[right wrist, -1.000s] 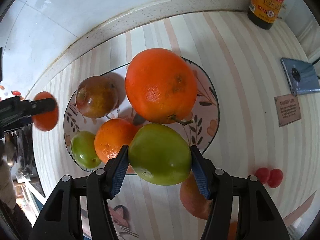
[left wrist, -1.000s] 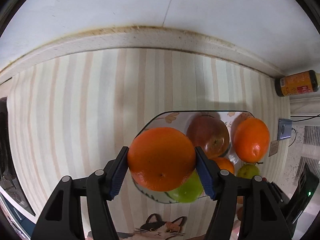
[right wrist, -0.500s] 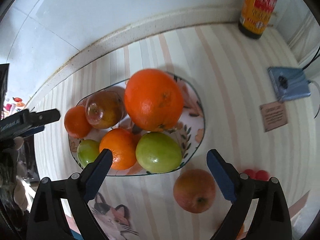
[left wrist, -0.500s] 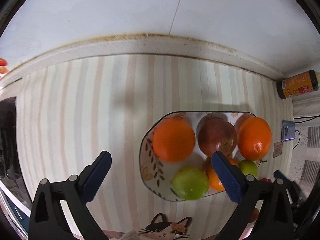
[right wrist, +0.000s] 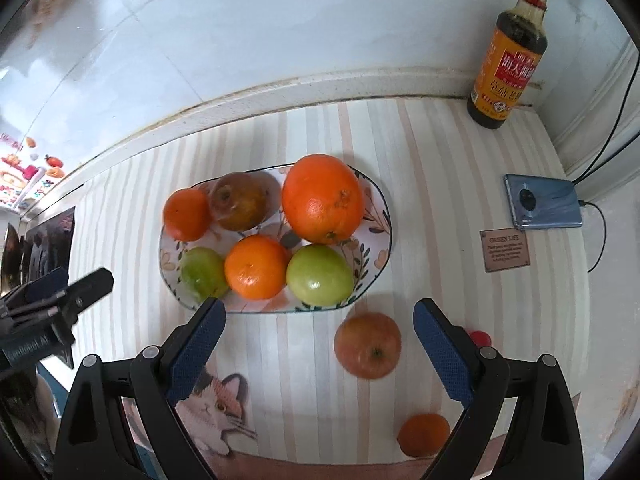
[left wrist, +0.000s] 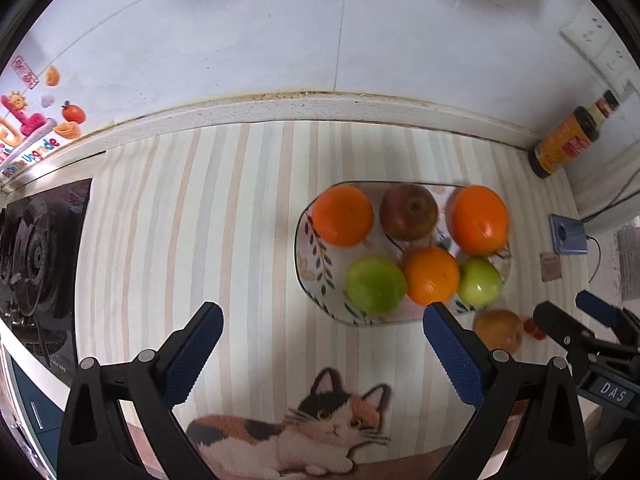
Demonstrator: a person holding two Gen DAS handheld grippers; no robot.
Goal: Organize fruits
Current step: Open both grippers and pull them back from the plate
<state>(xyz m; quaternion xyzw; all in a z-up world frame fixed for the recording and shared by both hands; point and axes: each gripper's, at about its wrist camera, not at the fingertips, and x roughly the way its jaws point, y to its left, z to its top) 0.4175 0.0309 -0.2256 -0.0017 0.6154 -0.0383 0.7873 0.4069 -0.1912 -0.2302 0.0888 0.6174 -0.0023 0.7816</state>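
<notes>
A round red-orange apple (right wrist: 367, 345) sits stem-up on the striped counter mat (right wrist: 440, 200), just off the near rim of the oval floral plate (right wrist: 380, 208), between the right gripper (right wrist: 318, 344)'s wide-apart blue pads. The fruit has no real long axis. To take it cleanly, lower squarely and close across its widest girth. The plate's long axis runs left to right, carrying six fruits. A small orange (right wrist: 424, 435) waits nearer. The left gripper (left wrist: 320, 354) hangs open, empty.
</notes>
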